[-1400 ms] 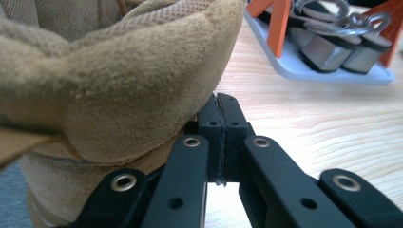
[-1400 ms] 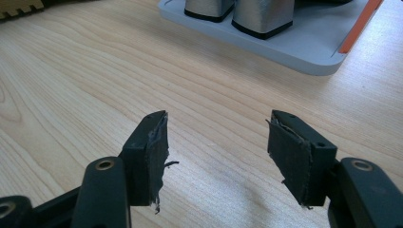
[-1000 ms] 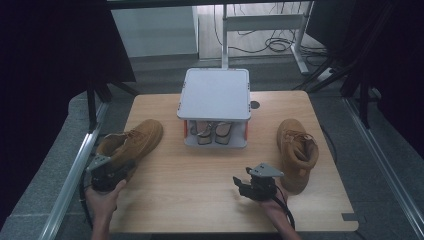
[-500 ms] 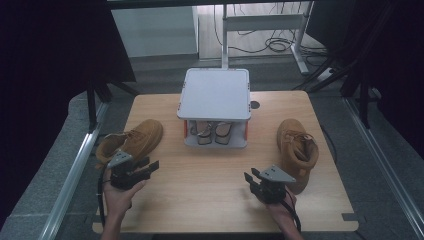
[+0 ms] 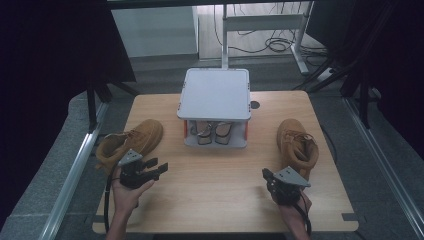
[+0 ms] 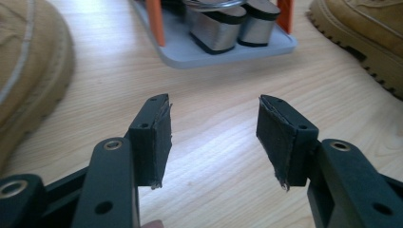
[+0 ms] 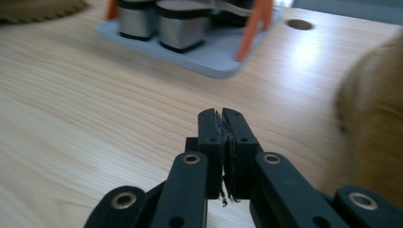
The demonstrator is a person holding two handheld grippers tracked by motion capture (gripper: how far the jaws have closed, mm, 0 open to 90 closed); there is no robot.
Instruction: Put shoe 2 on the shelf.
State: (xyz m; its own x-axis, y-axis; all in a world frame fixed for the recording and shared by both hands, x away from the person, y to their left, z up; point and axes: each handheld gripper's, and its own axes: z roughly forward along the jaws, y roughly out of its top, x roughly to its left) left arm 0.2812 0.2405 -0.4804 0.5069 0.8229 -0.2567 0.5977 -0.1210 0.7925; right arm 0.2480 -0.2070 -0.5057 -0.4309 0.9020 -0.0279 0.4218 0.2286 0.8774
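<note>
A tan boot (image 5: 131, 142) lies on its side at the table's left, and its mate (image 5: 297, 145) stands at the right. Between them is a grey two-level rack (image 5: 216, 95) with a pair of silver shoes (image 5: 212, 131) on its lower shelf. My left gripper (image 5: 161, 167) hovers just right of the left boot, open and holding nothing. The left gripper view shows bare wood between the fingers (image 6: 152, 133), with the rack (image 6: 223, 52) ahead. My right gripper (image 5: 266, 175) sits near the right boot's heel. In the right gripper view it (image 7: 222, 118) is shut on nothing.
The wooden table (image 5: 220, 185) has a small round hole (image 5: 255, 105) behind the rack. Metal rails run along both sides of the table. A desk frame and cables stand beyond the far edge. A blurred boot (image 7: 375, 123) fills the right side of the right gripper view.
My left gripper has moved right, from over the left boot's heel out above the wood. My right gripper has drifted right toward the right boot.
</note>
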